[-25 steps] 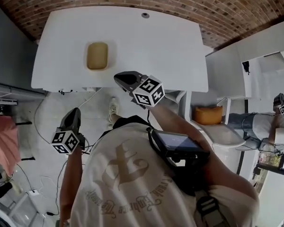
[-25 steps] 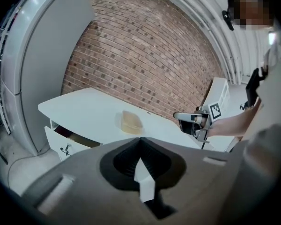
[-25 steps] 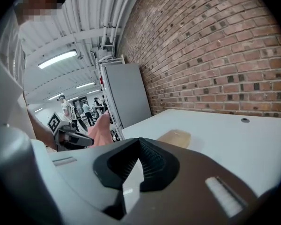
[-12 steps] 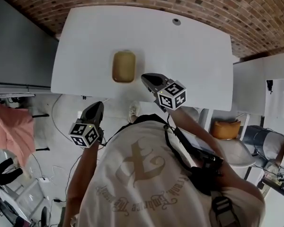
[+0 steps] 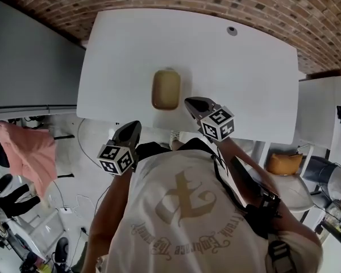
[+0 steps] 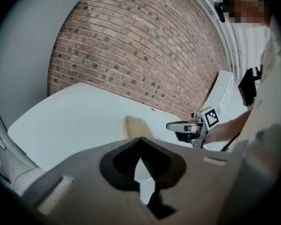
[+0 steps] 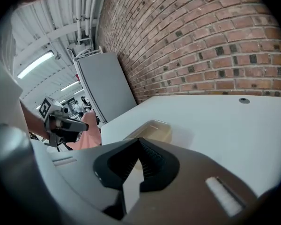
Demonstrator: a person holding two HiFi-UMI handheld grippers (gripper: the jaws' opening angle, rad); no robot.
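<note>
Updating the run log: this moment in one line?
left gripper shut, empty | right gripper shut, empty, near container | container on white table, untouched

A white table (image 5: pixel 131 50) with rounded corners is bearing a shallow tan container (image 5: pixel 166 89), which is lying flat on the top, close to the table's near edge and roughly midway along it. A small round grommet (image 5: pixel 232 31) is sitting near the table's far right corner, well apart from the container.
</note>
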